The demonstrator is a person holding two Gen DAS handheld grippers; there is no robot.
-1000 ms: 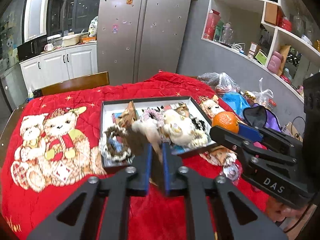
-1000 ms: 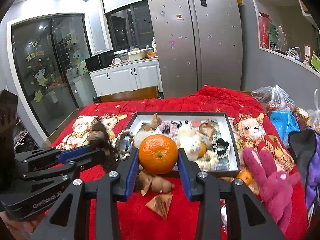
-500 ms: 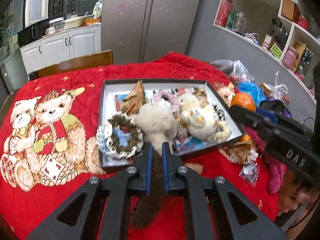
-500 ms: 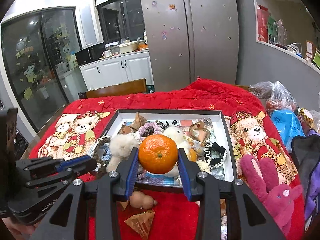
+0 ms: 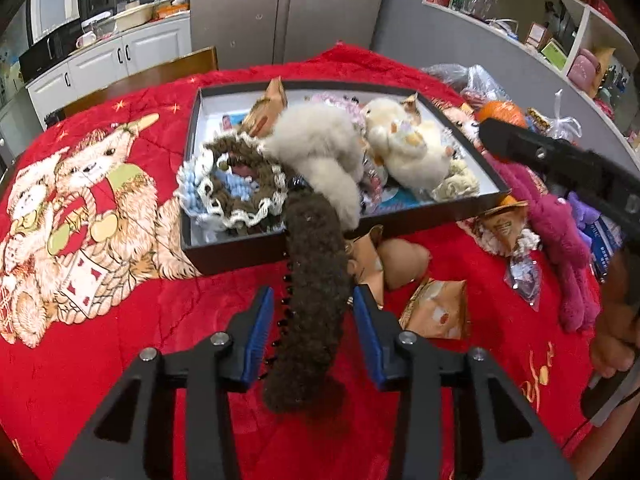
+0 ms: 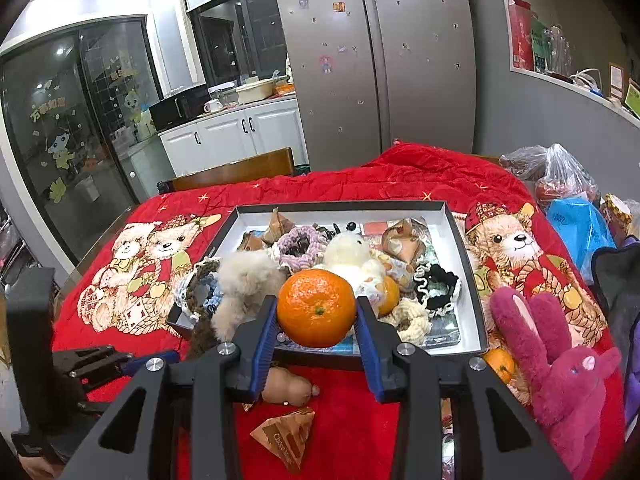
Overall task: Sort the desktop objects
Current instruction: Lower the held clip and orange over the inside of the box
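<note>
From the left wrist, the left gripper (image 5: 313, 320) stands with its blue pads apart, a brown-and-beige furry hair claw (image 5: 316, 272) lying loose between them, its pale end draped over the near wall of the dark tray (image 5: 240, 254) at frame centre. A crocheted scrunchie (image 5: 236, 184) sits in the tray's left half.

From the right wrist, the right gripper (image 6: 316, 332) clamps a tangerine (image 6: 316, 307) at frame centre, held above the tray's near edge. A magenta plush rabbit (image 6: 556, 364) lies lower right on the red quilt (image 6: 352, 420).
</note>
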